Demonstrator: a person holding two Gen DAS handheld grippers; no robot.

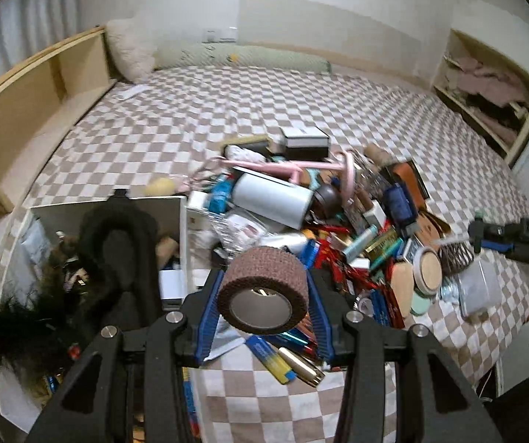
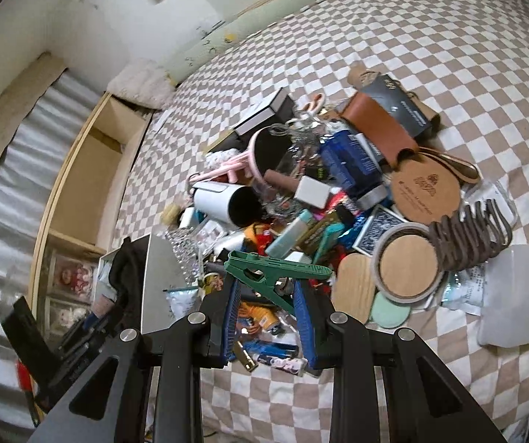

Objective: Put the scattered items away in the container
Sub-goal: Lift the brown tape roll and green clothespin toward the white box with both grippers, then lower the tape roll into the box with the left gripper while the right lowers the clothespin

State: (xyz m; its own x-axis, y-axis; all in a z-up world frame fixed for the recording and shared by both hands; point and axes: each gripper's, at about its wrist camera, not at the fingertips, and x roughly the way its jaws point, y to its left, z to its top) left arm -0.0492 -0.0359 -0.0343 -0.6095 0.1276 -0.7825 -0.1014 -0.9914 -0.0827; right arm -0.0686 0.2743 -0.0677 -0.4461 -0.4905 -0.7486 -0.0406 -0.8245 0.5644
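Observation:
My left gripper (image 1: 263, 288) is shut on a brown roll of bandage tape (image 1: 263, 289) and holds it above the near edge of a heap of small items (image 1: 338, 221) on the checkered bed. The white container (image 1: 176, 221) stands to its left, with black fluffy things (image 1: 113, 258) in it. My right gripper (image 2: 268, 284) is shut on a green plastic clamp (image 2: 275, 273) over the same heap (image 2: 338, 184). The container (image 2: 157, 280) shows at the left of the right wrist view. The right gripper also shows at the right edge of the left wrist view (image 1: 501, 236).
The heap holds a white tumbler (image 1: 275, 199), a pink stand mirror (image 1: 347, 173), a black box (image 1: 305, 142), a brown hair claw (image 2: 471, 232) and wooden coasters (image 2: 408, 269). A wooden headboard shelf (image 1: 24, 110) runs along the left, pillows (image 1: 131, 48) at the far end.

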